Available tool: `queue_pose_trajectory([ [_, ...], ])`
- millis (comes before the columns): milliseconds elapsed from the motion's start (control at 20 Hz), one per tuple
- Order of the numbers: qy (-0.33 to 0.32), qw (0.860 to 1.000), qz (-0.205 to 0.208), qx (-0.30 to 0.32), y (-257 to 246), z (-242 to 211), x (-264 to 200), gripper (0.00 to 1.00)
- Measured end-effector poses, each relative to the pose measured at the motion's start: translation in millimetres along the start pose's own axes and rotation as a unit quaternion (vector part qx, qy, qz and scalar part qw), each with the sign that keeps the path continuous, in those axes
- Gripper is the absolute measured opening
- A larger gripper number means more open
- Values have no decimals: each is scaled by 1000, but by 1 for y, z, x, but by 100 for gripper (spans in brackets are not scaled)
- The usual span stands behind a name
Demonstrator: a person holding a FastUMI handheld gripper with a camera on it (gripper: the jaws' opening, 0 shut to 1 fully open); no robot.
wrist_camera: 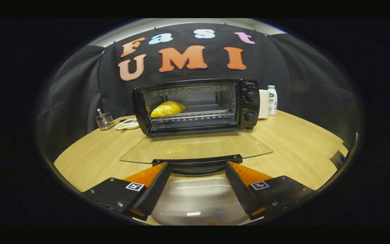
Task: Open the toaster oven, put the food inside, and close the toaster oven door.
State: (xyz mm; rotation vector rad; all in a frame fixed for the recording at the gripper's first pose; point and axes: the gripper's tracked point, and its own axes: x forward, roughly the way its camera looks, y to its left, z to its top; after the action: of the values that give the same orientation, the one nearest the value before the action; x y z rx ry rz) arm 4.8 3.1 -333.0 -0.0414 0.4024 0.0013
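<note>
While the toaster oven (196, 106) stands at twelve o'clock on the wooden table (293, 149), its glass door (195, 147) is folded flat toward the gripper (197, 165). The fingers are spread wide, their tips placed either side of the door's black handle (196, 160) without pressing on it. The yellow food (167, 108) is seen on the rack inside, toward ten o'clock.

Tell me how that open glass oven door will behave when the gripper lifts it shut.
The glass door lies flat, hinged at the toaster oven, so it should swing up stiffly rather than flex. Its smooth glass looks slippery; the dark handle, just ahead of the open gripper, likely gives surer purchase. It is probably fragile if slammed.
</note>
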Motion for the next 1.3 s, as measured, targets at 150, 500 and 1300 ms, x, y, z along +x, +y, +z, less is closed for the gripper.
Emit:
queue_pose_trajectory([
  [150, -35, 999, 2, 5, 4, 24, -5, 98],
  [500, -10, 1000, 6, 7, 1, 11, -9, 98],
  [1300, -12, 1000, 11, -4, 13, 20, -1, 99],
])
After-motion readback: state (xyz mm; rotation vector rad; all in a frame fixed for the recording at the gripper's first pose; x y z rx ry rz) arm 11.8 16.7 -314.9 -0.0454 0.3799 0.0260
